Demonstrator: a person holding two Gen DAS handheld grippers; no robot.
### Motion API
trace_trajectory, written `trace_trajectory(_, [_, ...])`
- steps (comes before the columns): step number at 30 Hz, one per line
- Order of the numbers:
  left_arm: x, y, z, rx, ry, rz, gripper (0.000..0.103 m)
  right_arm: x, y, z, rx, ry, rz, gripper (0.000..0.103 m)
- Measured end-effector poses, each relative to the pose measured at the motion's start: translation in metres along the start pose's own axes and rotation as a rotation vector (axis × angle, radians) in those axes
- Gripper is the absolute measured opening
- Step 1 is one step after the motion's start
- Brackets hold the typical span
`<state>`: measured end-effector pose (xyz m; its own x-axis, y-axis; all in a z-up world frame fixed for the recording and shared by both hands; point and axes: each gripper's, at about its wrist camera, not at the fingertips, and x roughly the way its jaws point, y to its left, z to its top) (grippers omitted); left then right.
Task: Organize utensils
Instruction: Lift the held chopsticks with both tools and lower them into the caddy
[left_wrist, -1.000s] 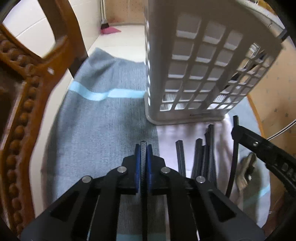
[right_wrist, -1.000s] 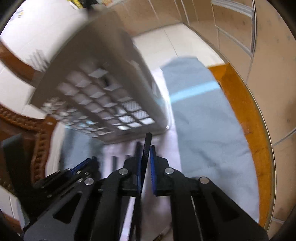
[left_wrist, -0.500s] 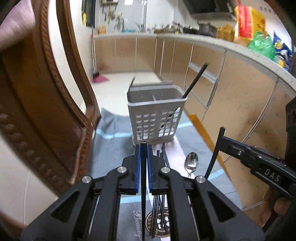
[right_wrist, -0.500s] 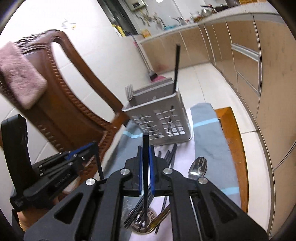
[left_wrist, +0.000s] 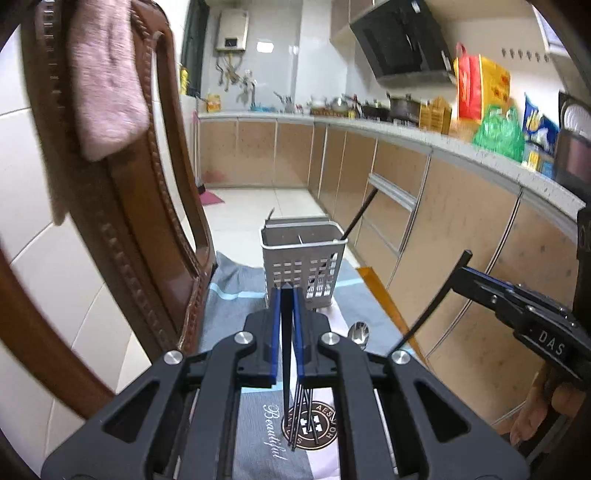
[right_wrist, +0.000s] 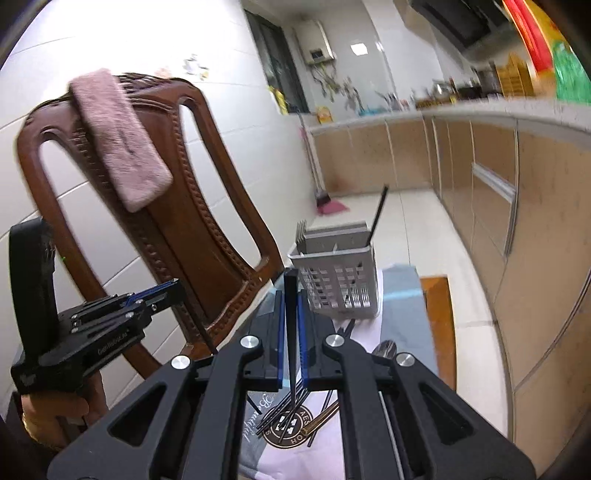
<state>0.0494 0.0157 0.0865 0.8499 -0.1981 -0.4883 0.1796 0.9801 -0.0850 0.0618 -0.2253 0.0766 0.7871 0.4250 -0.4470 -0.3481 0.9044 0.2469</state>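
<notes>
My left gripper (left_wrist: 286, 295) is shut on a black chopstick (left_wrist: 286, 354) that hangs down between its pads. My right gripper (right_wrist: 291, 299) is shut on another black chopstick (right_wrist: 291, 332), held upright. Both hang in the air, short of the grey slotted utensil caddy (left_wrist: 303, 266) on the blue-grey cloth. The caddy (right_wrist: 340, 277) holds forks (right_wrist: 301, 230) and one leaning chopstick (right_wrist: 378, 214). Below the grippers lie several loose chopsticks (right_wrist: 284, 410), a spoon (left_wrist: 359, 332) and a gold-handled utensil (right_wrist: 321, 417). Each gripper shows in the other's view, the right gripper (left_wrist: 466, 273) and the left gripper (right_wrist: 177, 290).
A carved wooden chair (right_wrist: 207, 236) with a pink towel (right_wrist: 122, 140) over its back stands close on the left. The orange table edge (right_wrist: 437, 321) runs on the right. Kitchen cabinets (left_wrist: 424, 206) and a cluttered counter lie beyond, and a broom (right_wrist: 325, 199) leans by the wall.
Both grippers have risen and drawn back from the caddy, each keeping its chopstick. The views have swung up from the cloth to take in the kitchen.
</notes>
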Motion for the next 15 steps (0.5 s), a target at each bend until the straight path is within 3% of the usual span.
trace_trajectory(4, [-0.013, 0.006, -0.011, -0.045, -0.033, 0.0, 0.007, -0.018, 0.001, -0.015, -0.034, -0.051, 0.027, 0.007])
trace_trajectory(11, [-0.003, 0.006, -0.027, -0.043, -0.02, 0.01, 0.007, -0.021, -0.019, -0.035, 0.042, -0.058, 0.028, 0.007])
trace_trajectory(15, [-0.002, 0.0, -0.025, -0.032, -0.022, 0.01, 0.007, -0.023, -0.018, -0.03, 0.038, -0.055, 0.03, 0.007])
